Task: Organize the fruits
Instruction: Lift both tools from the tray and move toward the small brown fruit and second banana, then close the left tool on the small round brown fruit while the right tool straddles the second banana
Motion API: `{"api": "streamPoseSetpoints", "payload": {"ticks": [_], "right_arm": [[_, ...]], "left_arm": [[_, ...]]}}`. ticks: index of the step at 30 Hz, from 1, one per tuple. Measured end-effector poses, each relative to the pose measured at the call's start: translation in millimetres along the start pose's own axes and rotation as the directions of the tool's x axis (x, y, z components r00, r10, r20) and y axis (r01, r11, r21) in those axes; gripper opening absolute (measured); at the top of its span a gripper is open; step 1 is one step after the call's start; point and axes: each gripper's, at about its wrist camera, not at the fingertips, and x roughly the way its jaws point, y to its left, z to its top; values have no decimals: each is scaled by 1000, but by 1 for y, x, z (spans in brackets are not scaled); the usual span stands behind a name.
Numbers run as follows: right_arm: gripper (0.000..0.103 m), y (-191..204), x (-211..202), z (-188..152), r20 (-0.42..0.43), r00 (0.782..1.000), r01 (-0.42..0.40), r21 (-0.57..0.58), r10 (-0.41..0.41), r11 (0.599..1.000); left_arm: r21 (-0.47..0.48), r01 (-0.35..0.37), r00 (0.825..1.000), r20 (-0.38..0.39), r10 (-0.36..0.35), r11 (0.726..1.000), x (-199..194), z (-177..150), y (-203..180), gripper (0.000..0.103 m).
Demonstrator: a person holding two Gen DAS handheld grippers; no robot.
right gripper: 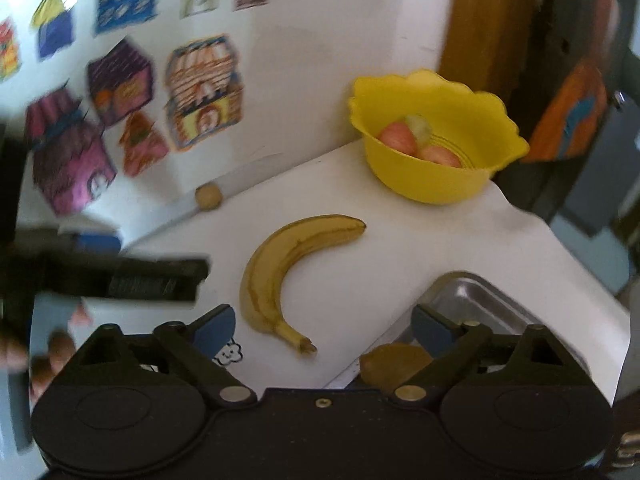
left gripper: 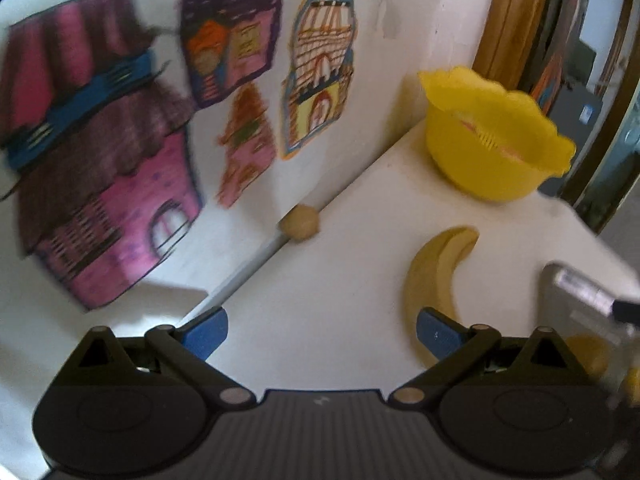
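Note:
A yellow banana (right gripper: pixel 276 276) lies on the white table (right gripper: pixel 360 264), also seen in the left wrist view as a banana (left gripper: pixel 434 276) just ahead of my right finger. A yellow scalloped bowl (right gripper: pixel 432 184) at the back right holds pinkish and green fruits (right gripper: pixel 404 136); in the left view the bowl (left gripper: pixel 488 152) shows only its side. A small round tan fruit (right gripper: pixel 208 197) rests against the wall, fruit (left gripper: pixel 300 224). My left gripper (left gripper: pixel 322 332) is open over bare table. My right gripper (right gripper: pixel 322 330) is open, the banana stem between its fingers' line. A brownish fruit (right gripper: pixel 394 362) sits in the metal tray.
A metal tray (right gripper: pixel 476 300) stands at the table's right front; tray (left gripper: pixel 576 292). Coloured drawings (left gripper: pixel 108 184) cover the wall behind. A wooden door frame (right gripper: pixel 488 20) rises at the right. The left gripper body (right gripper: pixel 120 276) and a hand (right gripper: pixel 48 356) appear at left.

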Motion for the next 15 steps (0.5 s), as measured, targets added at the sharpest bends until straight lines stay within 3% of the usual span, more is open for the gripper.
{"api": "streamPoseSetpoints", "payload": {"ticks": [8, 15], "right_arm": [[85, 0, 10, -16, -18, 1000, 15, 88, -13, 996], [81, 21, 24, -9, -13, 1000, 13, 7, -13, 1000]], "left_arm": [[-20, 3, 1000, -6, -3, 1000, 35, 22, -11, 96], [-91, -57, 998, -29, 55, 994, 59, 34, -14, 90]]}}
